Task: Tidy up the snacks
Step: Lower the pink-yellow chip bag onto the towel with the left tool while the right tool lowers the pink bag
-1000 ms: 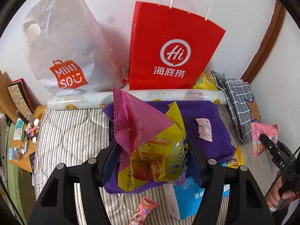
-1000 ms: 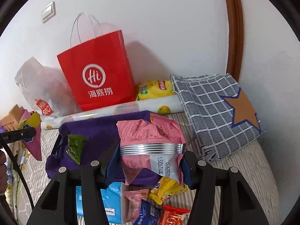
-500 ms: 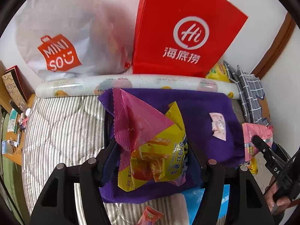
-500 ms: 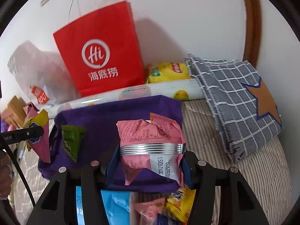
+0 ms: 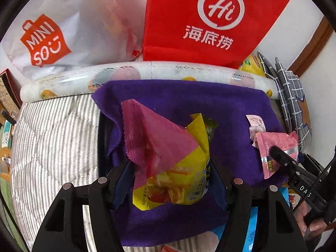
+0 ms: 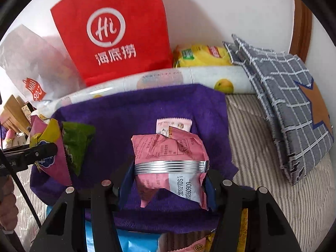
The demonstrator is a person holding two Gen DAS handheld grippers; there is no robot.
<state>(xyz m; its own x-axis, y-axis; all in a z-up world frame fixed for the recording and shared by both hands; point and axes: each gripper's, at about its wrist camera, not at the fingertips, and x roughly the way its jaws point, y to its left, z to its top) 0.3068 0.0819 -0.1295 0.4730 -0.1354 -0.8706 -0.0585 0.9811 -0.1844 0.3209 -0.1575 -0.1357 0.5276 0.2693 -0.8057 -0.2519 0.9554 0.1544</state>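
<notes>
Both packets now lower and closer over the purple cloth (image 5: 189,96), which fills more of each view than a second ago: likely the set-down step of sorting. Left gripper (image 5: 171,180) clamped on the yellow-pink chip bag (image 5: 168,163), bag upright between the jaws, above the cloth's near half. Right gripper (image 6: 169,174) holding the pink packet (image 6: 168,153) at its silver seam, just short of a small pale sachet (image 6: 174,125) already lying on the cloth. Beyond, a green packet (image 6: 76,142), a patterned roll (image 5: 147,75), then the red bag (image 5: 201,21).
</notes>
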